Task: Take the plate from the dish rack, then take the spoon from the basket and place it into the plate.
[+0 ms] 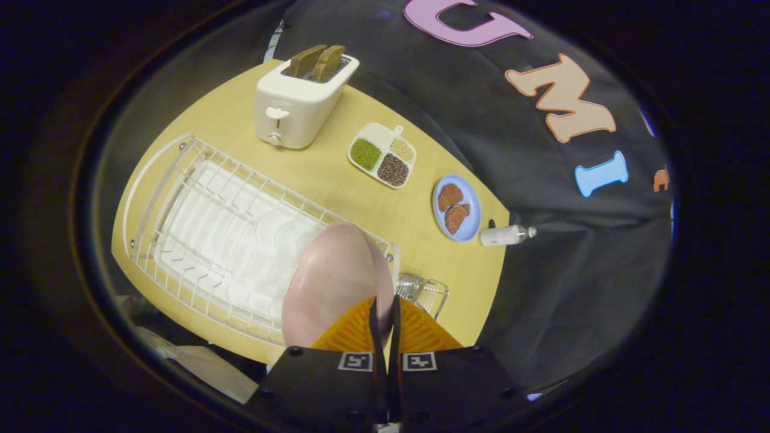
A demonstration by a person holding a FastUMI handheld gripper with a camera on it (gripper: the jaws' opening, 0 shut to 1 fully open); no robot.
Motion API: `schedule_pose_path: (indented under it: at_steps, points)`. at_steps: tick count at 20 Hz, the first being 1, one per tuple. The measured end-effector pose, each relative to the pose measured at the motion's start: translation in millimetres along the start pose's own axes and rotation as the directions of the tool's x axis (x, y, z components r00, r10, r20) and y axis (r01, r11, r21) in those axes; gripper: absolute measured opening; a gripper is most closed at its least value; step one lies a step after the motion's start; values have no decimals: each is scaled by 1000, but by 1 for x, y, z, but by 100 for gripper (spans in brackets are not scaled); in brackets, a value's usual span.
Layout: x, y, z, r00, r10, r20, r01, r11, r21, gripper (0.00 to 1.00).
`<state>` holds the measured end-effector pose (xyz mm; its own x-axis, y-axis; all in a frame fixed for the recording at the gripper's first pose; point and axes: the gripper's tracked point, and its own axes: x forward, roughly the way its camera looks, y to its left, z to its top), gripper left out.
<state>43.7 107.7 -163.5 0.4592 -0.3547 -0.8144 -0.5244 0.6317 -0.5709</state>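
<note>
A pale pink plate (334, 282) stands on edge between my two orange fingers (352, 331), lifted above the white wire dish rack (198, 222). My gripper (385, 310) is shut on the plate's rim, the jaws almost together. Just right of the fingers sits a small wire basket (428, 291) on the wooden table (337, 174); something shiny lies in it, but I cannot make out the spoon.
A white toaster (298, 99) with two slices stands at the table's far side. Beyond the rack lie a divided tray of beans (383, 155), a blue plate with brown food (456, 207) and a small white bottle (505, 235) at the table edge.
</note>
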Motion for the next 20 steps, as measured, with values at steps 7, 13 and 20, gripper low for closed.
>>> schedule_pose_path:
  at_steps: [7,13,20]
  points:
    - [-29,-27,-30,995,30,95,-48,978,202,4]
    - [-39,-51,-84,976,28,216,-131,868,480,4]
    - [-26,-87,-190,972,-21,235,-155,692,705,3]
